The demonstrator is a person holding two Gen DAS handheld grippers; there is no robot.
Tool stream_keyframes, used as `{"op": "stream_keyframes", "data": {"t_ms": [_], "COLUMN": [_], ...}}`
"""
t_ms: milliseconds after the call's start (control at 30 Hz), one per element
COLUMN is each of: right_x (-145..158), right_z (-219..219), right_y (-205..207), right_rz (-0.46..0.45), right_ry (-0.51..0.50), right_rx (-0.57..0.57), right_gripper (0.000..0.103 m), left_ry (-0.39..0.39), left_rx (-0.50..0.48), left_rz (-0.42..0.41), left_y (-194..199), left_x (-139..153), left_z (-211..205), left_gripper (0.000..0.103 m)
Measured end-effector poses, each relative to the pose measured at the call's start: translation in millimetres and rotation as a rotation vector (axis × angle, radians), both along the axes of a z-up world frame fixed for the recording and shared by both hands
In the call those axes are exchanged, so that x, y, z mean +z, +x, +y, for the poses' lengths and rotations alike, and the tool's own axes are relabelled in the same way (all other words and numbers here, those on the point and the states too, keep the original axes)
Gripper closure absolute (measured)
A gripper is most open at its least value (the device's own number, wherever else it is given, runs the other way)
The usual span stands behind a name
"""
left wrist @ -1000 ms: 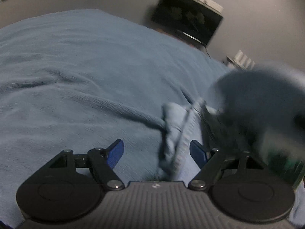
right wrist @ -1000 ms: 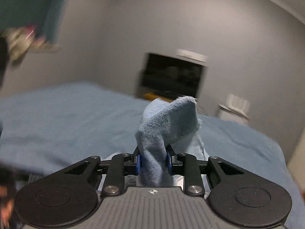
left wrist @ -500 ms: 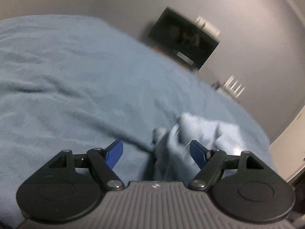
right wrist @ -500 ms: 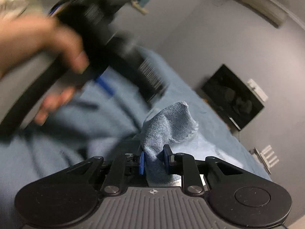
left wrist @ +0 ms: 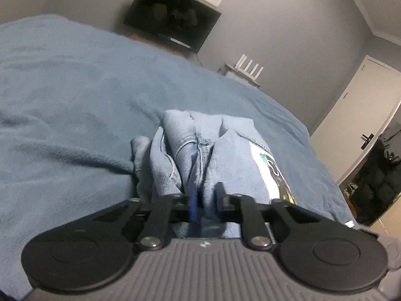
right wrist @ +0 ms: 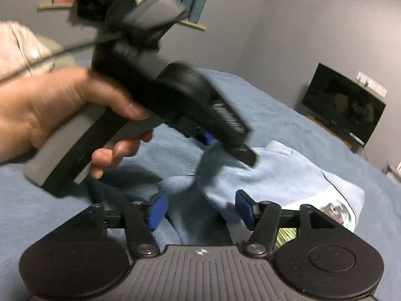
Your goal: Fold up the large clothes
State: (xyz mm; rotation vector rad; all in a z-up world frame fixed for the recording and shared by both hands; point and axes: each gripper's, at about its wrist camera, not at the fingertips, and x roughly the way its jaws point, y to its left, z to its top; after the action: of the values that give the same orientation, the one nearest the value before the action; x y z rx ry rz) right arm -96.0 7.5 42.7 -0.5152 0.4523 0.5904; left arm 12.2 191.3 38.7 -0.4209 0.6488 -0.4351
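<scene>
Left gripper (left wrist: pixel 204 202) seemingly pinches blue garment (left wrist: pixel 200 145); right gripper (right wrist: pixel 199 209) gapes

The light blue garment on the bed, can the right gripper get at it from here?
Probably yes. The right gripper is open just over the light blue garment, with cloth already between its fingers. The left gripper, pinching the garment, crowds it from above.
</scene>
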Motion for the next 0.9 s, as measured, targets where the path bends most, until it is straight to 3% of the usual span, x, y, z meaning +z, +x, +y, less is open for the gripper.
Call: {"op": "stream_keyframes", "data": {"t_ms": [100, 267, 367, 433, 533, 667, 733, 800, 900], "right_x": [22.7, 55.6, 58.9, 52.9, 33.4, 5.3, -7.5, -4.5, 15.2], "right_z": [-33.6, -92.6, -119.2, -142.2, -142.0, -114.6, -93.9, -86.9, -92.8], "right_y": [0.9, 68.2, 119.6, 140.6, 156.3, 171.8, 183.1, 187.0, 170.7], "right_rz": [0.03, 0.079, 0.111, 0.178, 0.267, 0.312, 0.378, 0.398, 0.35], "right_ry": [0.112, 0.271, 0.359, 0.451, 0.435, 0.374, 0.335, 0.29, 0.306], "right_rx": [-0.058, -0.296, -0.485, -0.564, -0.543, -0.461, -0.411, -0.406, -0.394], "right_gripper": [0.034, 0.038, 0.047, 0.063, 0.07, 0.069, 0.07, 0.07, 0.066], "left_ry": [0.025, 0.036, 0.019, 0.016, 0.005, 0.031, 0.09, 0.09, 0.048], "left_rx": [-0.023, -0.06, -0.075, -0.086, -0.09, -0.084, -0.07, -0.07, -0.083], "left_rz": [0.027, 0.057, 0.078, 0.081, 0.096, 0.126, 0.147, 0.149, 0.144], "left_y": [-0.1, -9.3, -11.0, -10.6, -9.8, -5.6, -2.0, 0.1, 0.8], "left_x": [-2.1, -1.8, -4.9, -7.7, -11.5, -18.0, -22.3, -23.6, -21.8], "left_z": [3.9, -4.8, -3.3, -1.4, 3.4, 4.6, 0.9, 0.0, 2.5], "left_gripper": [0.098, 0.099, 0.099, 0.099, 0.099, 0.098, 0.098, 0.098, 0.098]}}
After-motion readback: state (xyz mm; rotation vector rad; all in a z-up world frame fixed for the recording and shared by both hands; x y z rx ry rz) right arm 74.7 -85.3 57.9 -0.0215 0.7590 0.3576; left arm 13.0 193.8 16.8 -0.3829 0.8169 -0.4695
